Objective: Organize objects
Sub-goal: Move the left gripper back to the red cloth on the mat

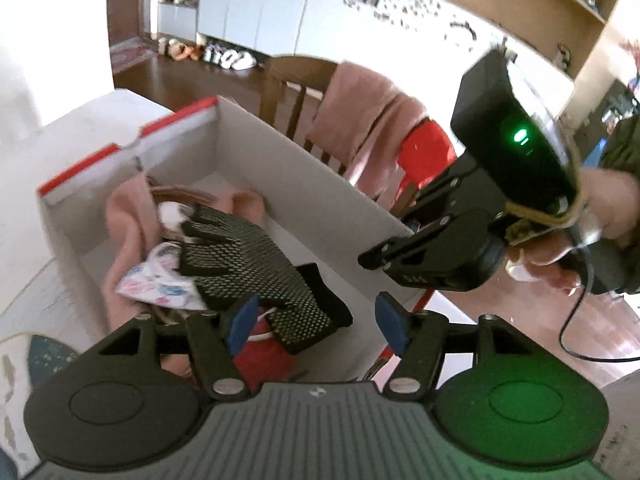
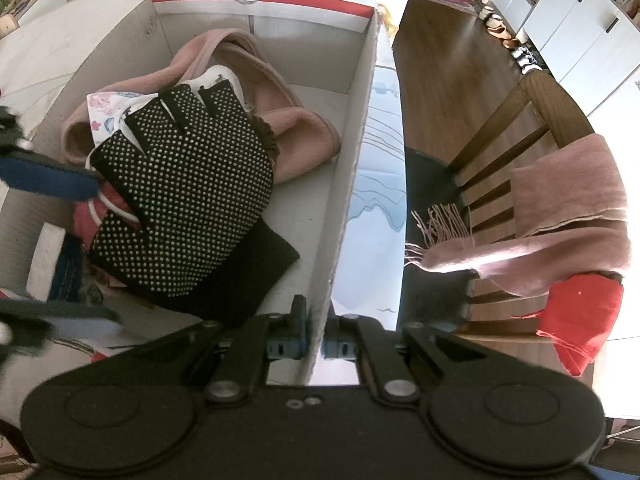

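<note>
A white cardboard box with a red-edged rim (image 1: pixel 280 168) (image 2: pixel 356 128) stands on the table. Inside it a black dotted glove (image 1: pixel 256 264) (image 2: pixel 188 192) lies on top of pink cloth (image 1: pixel 128 224) (image 2: pixel 296 128), a floral patterned cloth (image 1: pixel 156 280) (image 2: pixel 104 108) and a red item (image 1: pixel 260 356). My left gripper (image 1: pixel 316 326) is open and empty, just above the box near the glove's cuff; its blue pads (image 2: pixel 48 180) show at the left of the right wrist view. My right gripper (image 2: pixel 314 344) is shut on the box's right wall; it shows in the left wrist view (image 1: pixel 424 256).
A wooden chair (image 2: pixel 532 128) stands right of the table, with a pink scarf (image 2: pixel 560 232) and a red cloth (image 2: pixel 580 316) draped on it. The table top (image 2: pixel 376 208) carries a printed cover. White cabinets (image 2: pixel 580 12) and shoes lie across the wooden floor.
</note>
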Demonstrator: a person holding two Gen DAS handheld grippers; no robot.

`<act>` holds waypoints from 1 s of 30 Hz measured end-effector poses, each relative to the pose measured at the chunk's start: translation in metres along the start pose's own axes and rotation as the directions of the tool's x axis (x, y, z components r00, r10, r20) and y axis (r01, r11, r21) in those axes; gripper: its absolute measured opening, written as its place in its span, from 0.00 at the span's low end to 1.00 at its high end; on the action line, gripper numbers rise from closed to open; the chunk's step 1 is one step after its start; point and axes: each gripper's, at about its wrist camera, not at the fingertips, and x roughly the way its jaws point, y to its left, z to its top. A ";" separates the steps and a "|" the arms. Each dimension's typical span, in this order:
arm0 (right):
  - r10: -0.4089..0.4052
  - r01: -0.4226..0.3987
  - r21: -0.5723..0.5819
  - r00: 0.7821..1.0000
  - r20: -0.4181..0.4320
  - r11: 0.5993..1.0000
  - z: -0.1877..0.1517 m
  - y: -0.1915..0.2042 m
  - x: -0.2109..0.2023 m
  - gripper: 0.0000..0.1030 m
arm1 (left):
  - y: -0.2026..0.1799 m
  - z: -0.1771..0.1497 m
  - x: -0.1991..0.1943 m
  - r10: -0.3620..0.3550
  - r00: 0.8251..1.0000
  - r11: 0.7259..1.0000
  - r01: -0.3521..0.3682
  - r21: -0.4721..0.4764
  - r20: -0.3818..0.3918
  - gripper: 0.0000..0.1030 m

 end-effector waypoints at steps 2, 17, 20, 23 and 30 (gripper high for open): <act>-0.001 0.001 -0.001 1.000 -0.001 1.000 0.000 0.000 0.000 0.05 | 0.004 -0.002 -0.015 0.009 0.999 1.000 -0.009 -0.021 0.031 0.63; -0.005 0.005 0.003 1.000 -0.012 1.000 0.002 0.000 0.000 0.05 | 0.078 -0.051 -0.121 0.255 0.959 0.951 -0.225 -0.212 0.125 0.63; -0.005 0.005 0.003 1.000 -0.017 1.000 0.003 0.000 0.000 0.05 | 0.104 -0.070 -0.135 0.321 0.941 0.919 -0.283 -0.274 0.105 0.68; -0.009 0.009 -0.001 1.000 -0.024 1.000 0.004 0.001 0.000 0.05 | 0.131 -0.089 -0.148 0.389 0.918 0.879 -0.343 -0.330 0.082 0.68; -0.020 0.020 0.008 0.999 -0.043 1.000 0.006 0.002 0.002 0.06 | 0.199 -0.138 -0.176 0.516 0.856 0.772 -0.455 -0.444 0.020 0.79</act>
